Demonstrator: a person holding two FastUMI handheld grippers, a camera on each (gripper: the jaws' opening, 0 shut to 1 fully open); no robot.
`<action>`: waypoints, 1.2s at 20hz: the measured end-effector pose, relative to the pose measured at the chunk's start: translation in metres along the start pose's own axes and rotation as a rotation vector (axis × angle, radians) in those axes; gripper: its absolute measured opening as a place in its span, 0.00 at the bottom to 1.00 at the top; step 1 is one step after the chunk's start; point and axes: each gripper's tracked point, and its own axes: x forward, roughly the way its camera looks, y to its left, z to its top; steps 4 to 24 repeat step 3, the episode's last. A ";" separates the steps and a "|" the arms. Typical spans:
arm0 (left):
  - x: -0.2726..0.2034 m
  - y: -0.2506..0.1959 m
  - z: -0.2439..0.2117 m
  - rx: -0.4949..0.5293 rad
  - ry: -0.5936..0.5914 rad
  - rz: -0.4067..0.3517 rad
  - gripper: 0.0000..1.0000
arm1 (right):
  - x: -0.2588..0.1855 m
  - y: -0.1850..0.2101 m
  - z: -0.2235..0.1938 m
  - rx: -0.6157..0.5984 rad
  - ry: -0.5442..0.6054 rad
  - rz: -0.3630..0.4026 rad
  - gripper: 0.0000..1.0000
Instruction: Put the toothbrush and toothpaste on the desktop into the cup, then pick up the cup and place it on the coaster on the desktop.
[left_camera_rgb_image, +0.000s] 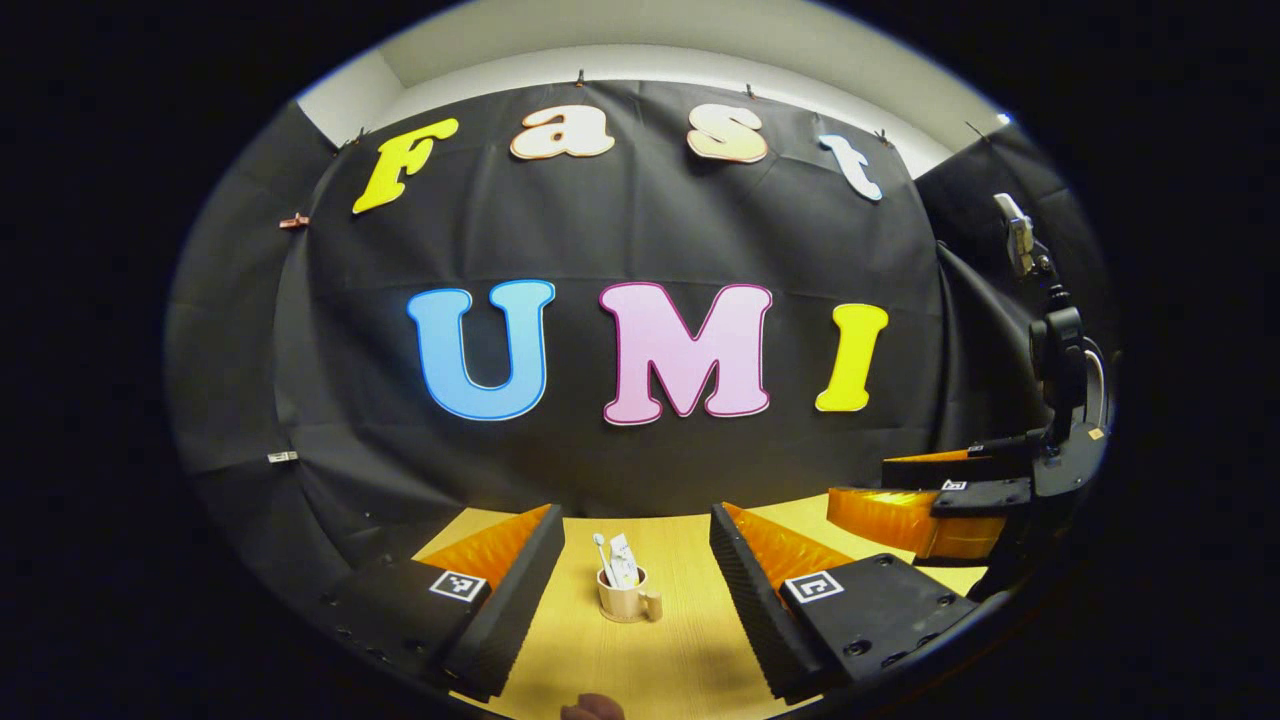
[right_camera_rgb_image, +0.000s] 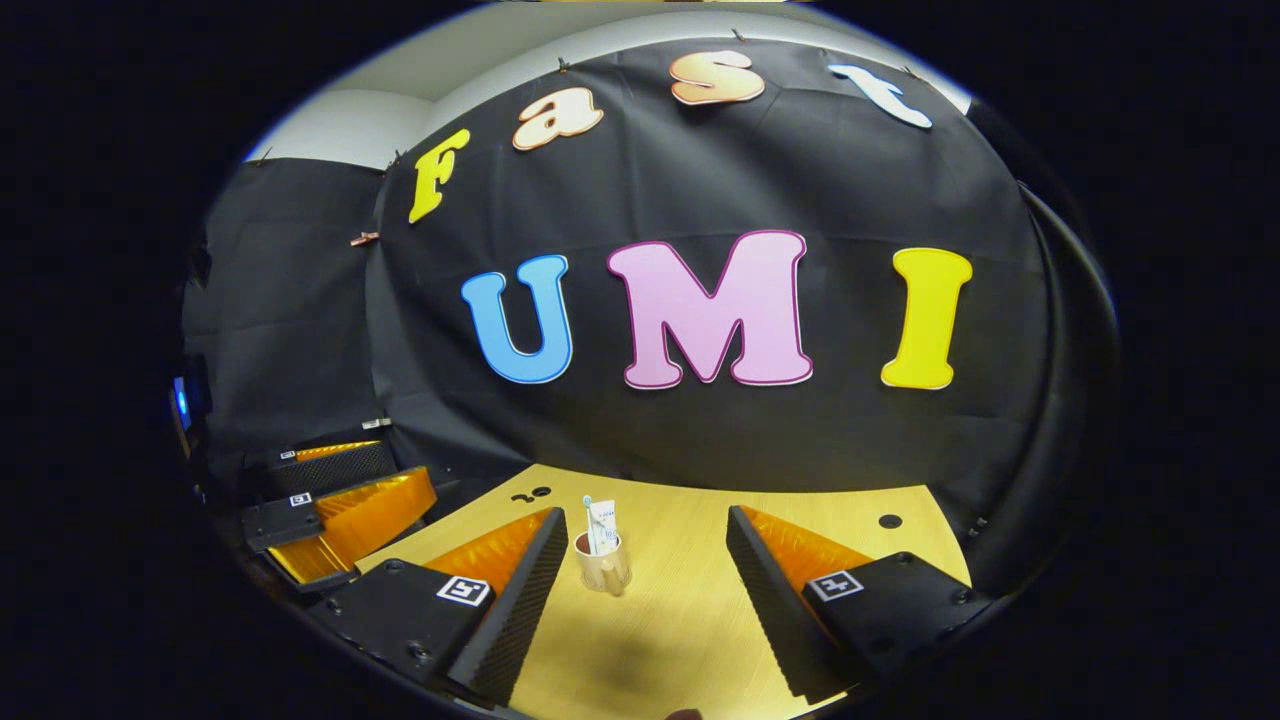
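Observation:
A beige cup with a handle (left_camera_rgb_image: 627, 598) stands upright on the wooden desktop (left_camera_rgb_image: 690, 650), ahead of both grippers. A white toothbrush (left_camera_rgb_image: 603, 553) and a white toothpaste tube (left_camera_rgb_image: 623, 562) stick up out of it. My left gripper (left_camera_rgb_image: 636, 520) is open and holds nothing, and the cup lies beyond its fingertips. In the right gripper view the cup (right_camera_rgb_image: 603, 570), toothbrush (right_camera_rgb_image: 588, 518) and toothpaste (right_camera_rgb_image: 603, 528) sit left of centre. My right gripper (right_camera_rgb_image: 645, 518) is open and holds nothing. A small brown rounded edge (left_camera_rgb_image: 592, 709) at the near table edge may be the coaster.
The right gripper (left_camera_rgb_image: 925, 505), with orange fingers, hovers at the right of the left gripper view. The left gripper (right_camera_rgb_image: 340, 505) appears at the left of the right gripper view. Small dark holes (right_camera_rgb_image: 890, 521) mark the desktop. The black cloth wall closes the back.

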 end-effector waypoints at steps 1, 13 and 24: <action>-0.001 -0.002 0.001 0.003 -0.003 0.001 0.93 | -0.002 -0.001 0.002 -0.002 -0.009 -0.007 0.98; 0.001 -0.008 0.001 0.002 -0.001 -0.003 0.93 | -0.004 -0.002 0.004 -0.015 -0.019 -0.007 0.98; 0.001 -0.008 0.001 0.002 -0.001 -0.003 0.93 | -0.004 -0.002 0.004 -0.015 -0.019 -0.007 0.98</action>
